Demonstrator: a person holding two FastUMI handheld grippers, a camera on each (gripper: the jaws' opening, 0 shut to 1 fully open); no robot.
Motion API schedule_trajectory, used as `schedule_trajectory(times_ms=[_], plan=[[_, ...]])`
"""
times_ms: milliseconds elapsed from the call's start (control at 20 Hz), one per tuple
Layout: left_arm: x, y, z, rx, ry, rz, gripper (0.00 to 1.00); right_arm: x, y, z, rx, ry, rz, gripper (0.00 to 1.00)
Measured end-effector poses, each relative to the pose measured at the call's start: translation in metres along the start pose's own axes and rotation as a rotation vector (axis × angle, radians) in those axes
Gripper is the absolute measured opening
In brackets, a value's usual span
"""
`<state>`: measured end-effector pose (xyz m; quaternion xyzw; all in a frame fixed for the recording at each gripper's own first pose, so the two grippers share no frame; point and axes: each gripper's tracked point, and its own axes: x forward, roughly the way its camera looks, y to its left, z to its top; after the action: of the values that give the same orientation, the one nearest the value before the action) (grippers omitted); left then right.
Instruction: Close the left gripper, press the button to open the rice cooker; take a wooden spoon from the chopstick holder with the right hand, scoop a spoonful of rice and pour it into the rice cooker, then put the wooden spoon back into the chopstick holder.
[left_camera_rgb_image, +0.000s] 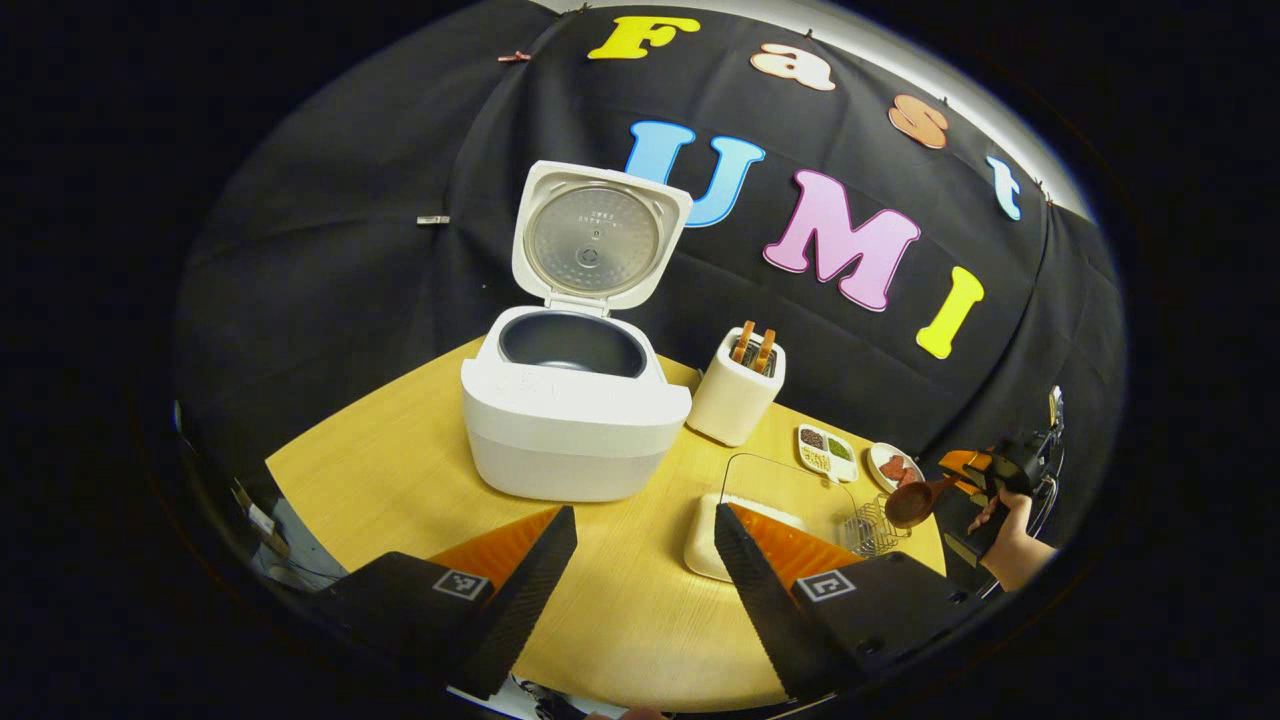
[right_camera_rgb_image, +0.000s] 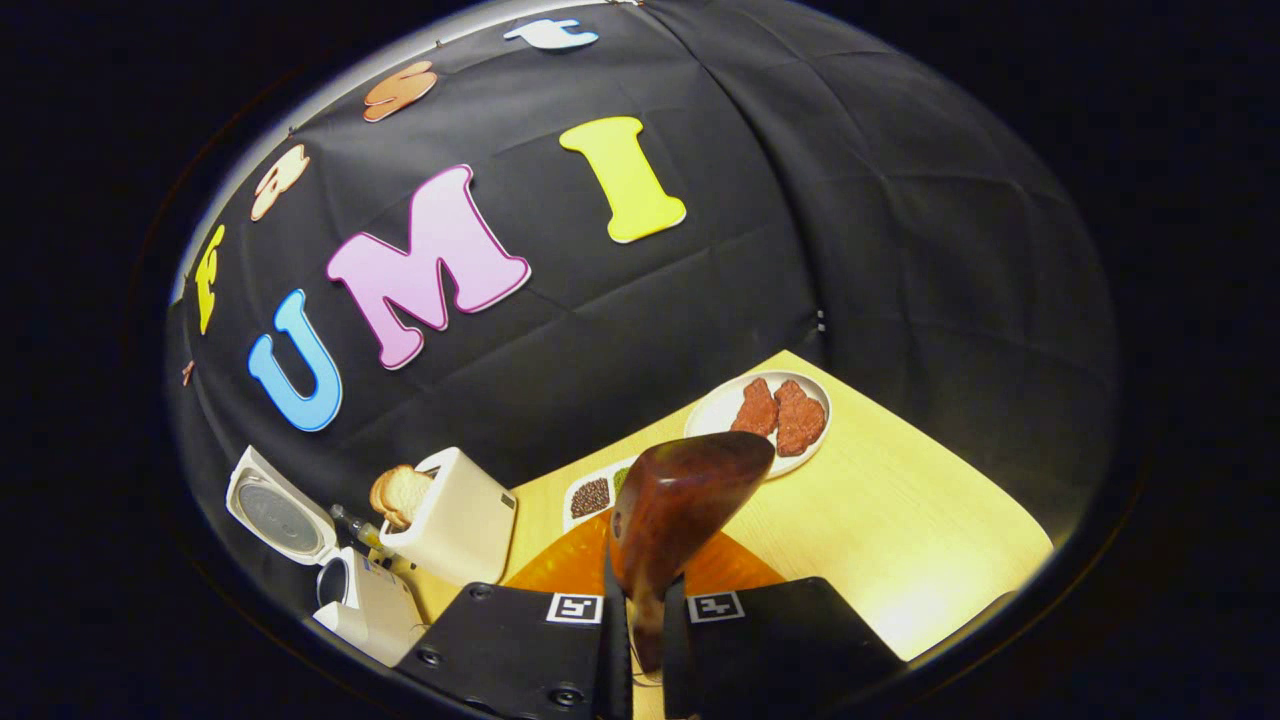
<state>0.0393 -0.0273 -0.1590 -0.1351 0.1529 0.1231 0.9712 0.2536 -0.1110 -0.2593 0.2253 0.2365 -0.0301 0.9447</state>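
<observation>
White rice cooker (left_camera_rgb_image: 575, 420) sits mid-frame in the left gripper view, lid up. The shallow white tray of rice (left_camera_rgb_image: 715, 535) lies lower right, down-left of the right gripper (left_camera_rgb_image: 985, 480). That one pinches the dark wooden spoon (right_camera_rgb_image: 680, 510), handle upright between its fingers. Left gripper (left_camera_rgb_image: 645, 570) is spread.
</observation>
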Motion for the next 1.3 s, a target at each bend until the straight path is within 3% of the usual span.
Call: schedule_trajectory(times_ms=[350, 550, 700, 1050, 1300], plan=[[-0.001, -0.002, 0.006, 0.025, 0.001, 0.043, 0.96, 0.024, -0.014, -0.042, 0.004, 0.084, -0.021, 0.17], [0.000, 0.000, 0.022, 0.020, -0.028, 0.050, 0.96, 0.021, -0.006, -0.051, 0.046, 0.111, -0.005, 0.27], [0.004, 0.009, 0.043, 0.029, -0.065, 0.059, 0.96, 0.012, -0.006, -0.044, 0.009, 0.079, -0.008, 1.00], [0.014, 0.038, 0.147, 0.060, -0.217, 0.099, 0.96, -0.054, -0.008, -0.019, -0.186, -0.042, -0.031, 0.99], [0.019, 0.048, 0.228, 0.085, -0.316, 0.123, 0.96, -0.112, 0.007, -0.007, -0.316, -0.113, -0.006, 0.98]])
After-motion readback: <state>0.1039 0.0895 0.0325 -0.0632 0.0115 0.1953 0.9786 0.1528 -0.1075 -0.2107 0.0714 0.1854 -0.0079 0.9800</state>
